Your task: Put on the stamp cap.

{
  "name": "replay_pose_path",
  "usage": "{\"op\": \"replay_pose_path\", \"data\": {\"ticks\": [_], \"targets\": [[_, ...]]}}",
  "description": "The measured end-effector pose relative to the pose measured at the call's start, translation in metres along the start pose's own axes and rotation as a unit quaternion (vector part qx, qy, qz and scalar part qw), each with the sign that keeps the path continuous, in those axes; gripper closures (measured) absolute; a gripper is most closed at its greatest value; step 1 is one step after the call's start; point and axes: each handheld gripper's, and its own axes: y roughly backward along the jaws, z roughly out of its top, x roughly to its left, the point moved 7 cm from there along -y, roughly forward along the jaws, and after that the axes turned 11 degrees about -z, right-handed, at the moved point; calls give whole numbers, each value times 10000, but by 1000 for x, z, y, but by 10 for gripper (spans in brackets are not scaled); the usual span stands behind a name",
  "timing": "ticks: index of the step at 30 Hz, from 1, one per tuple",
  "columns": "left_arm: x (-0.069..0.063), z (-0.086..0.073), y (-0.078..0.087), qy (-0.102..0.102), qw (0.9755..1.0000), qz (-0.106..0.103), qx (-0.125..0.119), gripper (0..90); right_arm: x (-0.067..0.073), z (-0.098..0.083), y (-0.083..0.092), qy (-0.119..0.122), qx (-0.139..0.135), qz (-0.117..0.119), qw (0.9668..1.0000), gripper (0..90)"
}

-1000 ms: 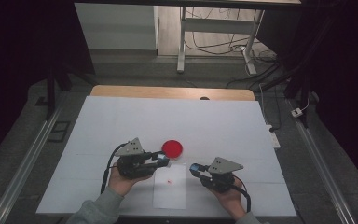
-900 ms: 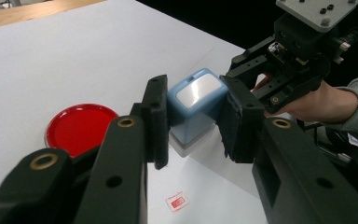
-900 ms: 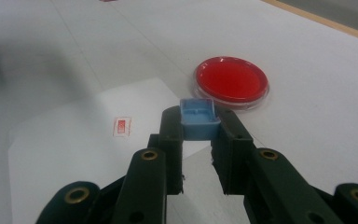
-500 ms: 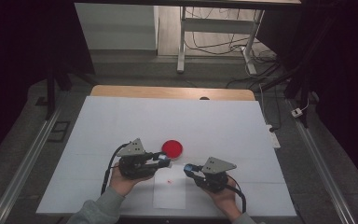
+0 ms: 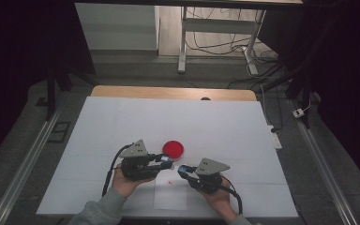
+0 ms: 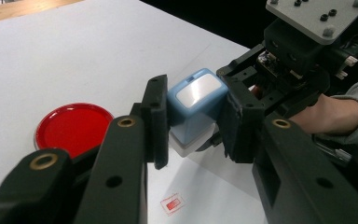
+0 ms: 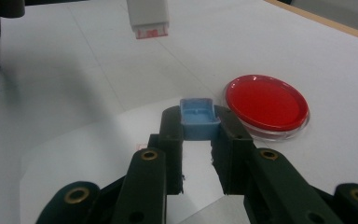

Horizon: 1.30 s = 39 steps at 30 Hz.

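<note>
Ink pad [image 5: 173,148] on table [image 5: 225,122], paper sheet [image 5: 170,197] before it, grippers between.

The stamp [image 6: 193,109], pale blue with a glossy white top and a white base, sits at the centre of the left gripper view, tilted and off the worktop. Its blue cap [image 7: 198,118], hollow side up, lies mid-frame in the right gripper view, apart from the stamp.

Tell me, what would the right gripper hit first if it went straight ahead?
Probably the stamp held by the left gripper, just left of its line; the blue cap in the right gripper would touch first. Depth is unclear.
</note>
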Motion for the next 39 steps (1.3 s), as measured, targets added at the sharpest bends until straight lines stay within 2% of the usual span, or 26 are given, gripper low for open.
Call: {"op": "replay_pose_path", "data": {"ticks": [8, 23, 39], "targets": [[-3, -1, -5, -20, 10000, -48, 52, 652, 4, 4, -3, 57, -25, 9, 10000, 737], [-7, -1, -11, -108, 9998, -165, 82, 652, 17, 11, -5, 94, -181, 297, 9993, 737], [-5, -4, -14, -85, 9997, -185, 127, 652, 18, 12, -4, 73, -269, 350, 9990, 737]]}}
